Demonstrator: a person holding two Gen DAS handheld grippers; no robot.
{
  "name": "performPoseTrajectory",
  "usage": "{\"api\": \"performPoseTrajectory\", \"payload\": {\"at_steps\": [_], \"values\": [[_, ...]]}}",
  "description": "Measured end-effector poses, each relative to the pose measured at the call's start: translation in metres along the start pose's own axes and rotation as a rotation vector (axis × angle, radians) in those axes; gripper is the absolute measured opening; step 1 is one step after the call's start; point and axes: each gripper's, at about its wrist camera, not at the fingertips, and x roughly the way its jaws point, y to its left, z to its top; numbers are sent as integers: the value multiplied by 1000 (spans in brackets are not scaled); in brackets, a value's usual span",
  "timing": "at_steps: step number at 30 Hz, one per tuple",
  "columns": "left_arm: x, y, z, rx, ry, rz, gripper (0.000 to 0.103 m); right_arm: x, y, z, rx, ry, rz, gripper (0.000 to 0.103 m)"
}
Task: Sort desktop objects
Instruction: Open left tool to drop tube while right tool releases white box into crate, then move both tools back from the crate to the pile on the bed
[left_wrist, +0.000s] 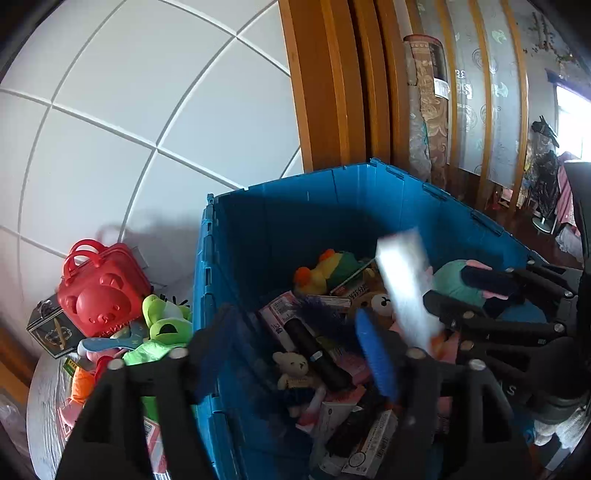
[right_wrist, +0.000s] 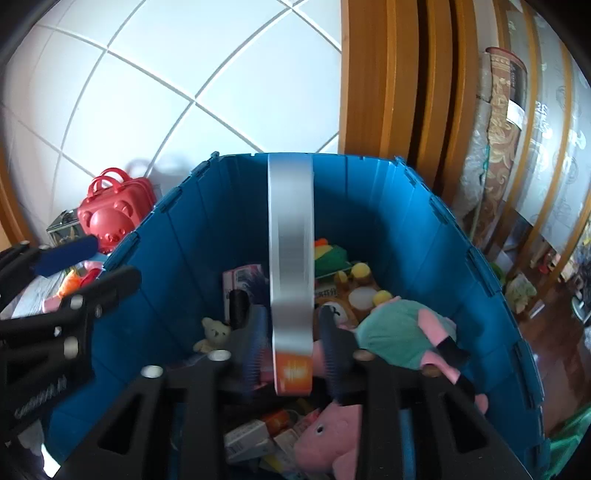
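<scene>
Left wrist view: my left gripper (left_wrist: 295, 339) fills the bottom of the frame, its fingers spread wide with nothing between them. The left finger hangs over the bin's (left_wrist: 236, 236) near wall at lower centre; the right one, with its blue pad (left_wrist: 375, 354), sits over the clutter inside. In the bin I see a small bear (left_wrist: 293, 369), a black tube (left_wrist: 317, 354), flat cartons (left_wrist: 369, 443), a yellow-green plush (left_wrist: 328, 269) and a teal-pink plush (left_wrist: 458, 277). At right of frame my right gripper (left_wrist: 448, 301) comes in; a white box (left_wrist: 406, 284), blurred, slants up from its fingers above the bin's contents. Lower left, outside the bin: a red bear case (left_wrist: 99, 288), a green frog plush (left_wrist: 166, 317), a dark box (left_wrist: 50, 328), all on a pale tabletop (left_wrist: 44, 398).

Right wrist view: the right gripper (right_wrist: 291, 347) stands over the bin (right_wrist: 177, 258), at lower centre. The box (right_wrist: 290, 258) runs straight up the middle of the frame, its orange end (right_wrist: 293, 376) low between the fingers. Each pad stands a little off the box's sides, and with the blur I cannot tell whether they grip it. Right of it lies the teal-pink plush (right_wrist: 399, 328); a pink pig (right_wrist: 325, 435) lies at bottom. The left gripper (right_wrist: 96, 262) shows at left edge, spread apart, empty. The red case (right_wrist: 110, 218) sits beyond the bin, upper left.
</scene>
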Motion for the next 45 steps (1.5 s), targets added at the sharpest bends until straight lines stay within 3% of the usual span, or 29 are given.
{"api": "performPoseTrajectory", "payload": {"at_steps": [2, 7, 10, 16, 20, 23, 27, 33, 40, 43, 45], "values": [[-3, 3, -2, -9, -4, -2, 70, -4, 1, 0, 1, -19, -19, 77], [-16, 17, -9, -60, -33, -7, 70, -6, 3, 1, 1, -44, -66, 94], [-29, 27, -15, -93, -70, 1, 70, -14, 6, 1, 2, -103, -80, 103], [-54, 57, -31, -142, -147, 58, 70, -33, 14, -1, 50, -220, 3, 103], [-63, 87, -48, -200, -171, 84, 70, -56, 40, -2, 37, -355, 11, 103], [-71, 110, -63, -230, -182, 111, 70, -69, 59, -6, 60, -440, 72, 103], [-82, 148, -88, -272, -183, 174, 70, -77, 94, -5, 73, -462, 237, 103], [-94, 210, -133, -329, -148, 257, 70, -90, 170, -9, -35, -524, 301, 103], [-87, 289, -207, -419, -30, 360, 70, -69, 266, -26, -132, -454, 370, 103], [-84, 316, -241, -438, 13, 429, 70, -45, 300, -44, -145, -382, 392, 103], [-79, 333, -267, -458, 52, 434, 70, -19, 322, -56, -157, -326, 389, 103]]}}
